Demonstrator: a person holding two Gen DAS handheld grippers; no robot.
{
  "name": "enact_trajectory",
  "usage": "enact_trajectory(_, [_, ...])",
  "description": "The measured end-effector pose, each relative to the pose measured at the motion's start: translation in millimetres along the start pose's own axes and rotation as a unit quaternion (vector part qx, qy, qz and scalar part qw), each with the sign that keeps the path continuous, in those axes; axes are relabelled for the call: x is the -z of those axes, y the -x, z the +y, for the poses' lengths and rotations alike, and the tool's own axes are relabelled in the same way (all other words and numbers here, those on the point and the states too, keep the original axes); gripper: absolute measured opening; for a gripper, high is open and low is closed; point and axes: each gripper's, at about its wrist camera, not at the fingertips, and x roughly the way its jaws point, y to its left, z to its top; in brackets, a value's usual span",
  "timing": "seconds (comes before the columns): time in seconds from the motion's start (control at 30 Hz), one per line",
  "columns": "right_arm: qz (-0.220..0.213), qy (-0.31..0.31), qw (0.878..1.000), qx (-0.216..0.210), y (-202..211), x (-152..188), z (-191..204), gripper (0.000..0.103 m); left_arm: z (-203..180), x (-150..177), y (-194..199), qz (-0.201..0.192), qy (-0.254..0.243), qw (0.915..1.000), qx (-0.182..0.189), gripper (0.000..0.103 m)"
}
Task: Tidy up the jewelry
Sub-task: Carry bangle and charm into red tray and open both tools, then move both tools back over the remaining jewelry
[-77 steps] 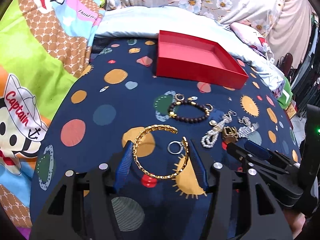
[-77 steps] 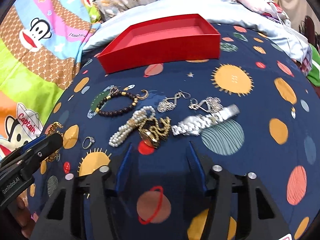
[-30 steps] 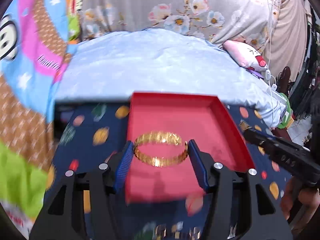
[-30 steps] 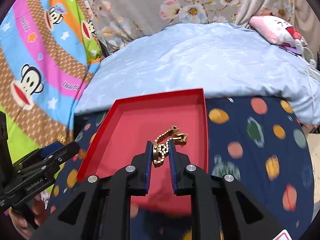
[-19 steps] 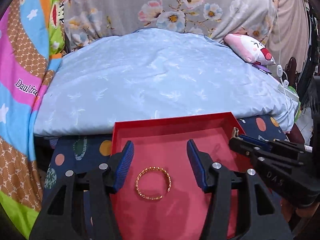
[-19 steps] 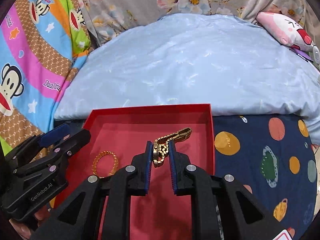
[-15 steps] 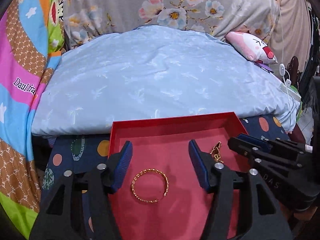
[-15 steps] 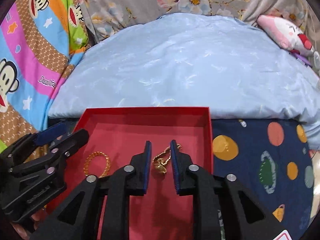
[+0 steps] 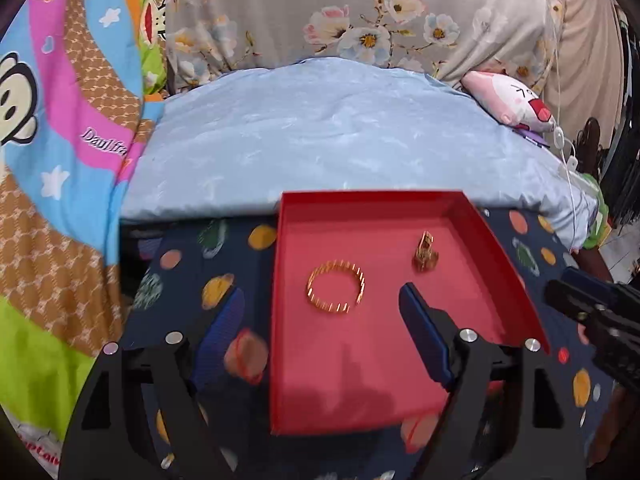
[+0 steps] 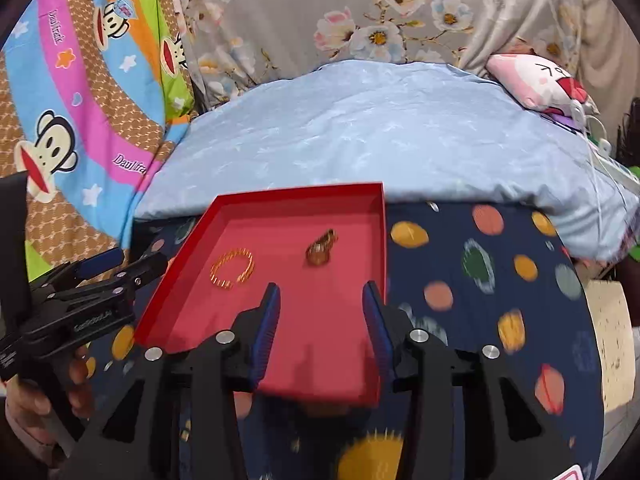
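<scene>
2 gold pieces lie in red tray (image 9: 372, 408): bangle (image 9: 335, 287), small chain heap (image 9: 425, 252), blurred. Left gripper (image 9: 320, 332) and right gripper (image 10: 320, 322) empty, jaws opening. Risk: low retreating finger catches tray rim, jolts pieces out.

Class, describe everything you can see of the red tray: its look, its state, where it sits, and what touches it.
The red tray is a shallow, open rectangular box with low upright walls and a flat pinkish-red floor, cardboard by the look of it. It lies flat on a dark blue cloth printed with planets, its far edge near a pale blue quilt. On its floor lie a gold bangle and, apart from it, a small heap of gold chain. Neither gripper touches it.
</scene>
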Motion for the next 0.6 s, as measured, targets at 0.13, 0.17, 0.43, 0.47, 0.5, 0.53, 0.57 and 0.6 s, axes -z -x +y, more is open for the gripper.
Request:
enact_trajectory(0.13, [0.002, -0.019, 1.000, 0.009, 36.8, 45.7, -2.8, 0.045, 7.3, 43.4, 31.0, 0.017, 0.008, 0.9998, 0.005, 0.078])
enact_trajectory(0.17, [0.006, -0.027, 1.000, 0.007, 43.1, 56.2, -4.3, 0.046, 9.2, 53.1, 36.3, 0.021, 0.012, 0.9997, 0.008, 0.078])
enact_trajectory(0.43, [0.049, -0.077, 0.996, 0.012, 82.6, 147.7, -6.6, 0.046, 21.1, 127.7, 80.3, 0.051, 0.049, 0.9975, 0.007, 0.078])
enact_trajectory(0.47, [0.052, -0.077, 0.996, 0.013, 84.6, 154.3, -5.4, 0.046, 21.5, 136.7, 85.1, 0.055, 0.053, 0.9971, 0.008, 0.078])
enact_trajectory(0.5, [0.056, -0.077, 0.995, 0.013, 86.9, 162.9, -3.5, 0.046, 21.3, 145.2, 89.2, 0.059, 0.055, 0.9967, 0.007, 0.078])
enact_trajectory(0.53, [0.059, -0.080, 0.995, 0.012, 87.7, 168.0, -2.8, 0.046, 20.6, 153.3, 92.7, 0.063, 0.055, 0.9965, 0.007, 0.078])
enact_trajectory(0.57, [0.062, -0.086, 0.994, 0.009, 88.2, 173.2, -2.6, 0.046, 20.0, 159.2, 95.3, 0.065, 0.055, 0.9963, 0.007, 0.078])
enact_trajectory(0.6, [0.066, -0.093, 0.993, 0.002, 88.6, 178.4, -2.2, 0.046, 18.8, 164.8, 97.2, 0.069, 0.054, 0.9961, 0.009, 0.078])
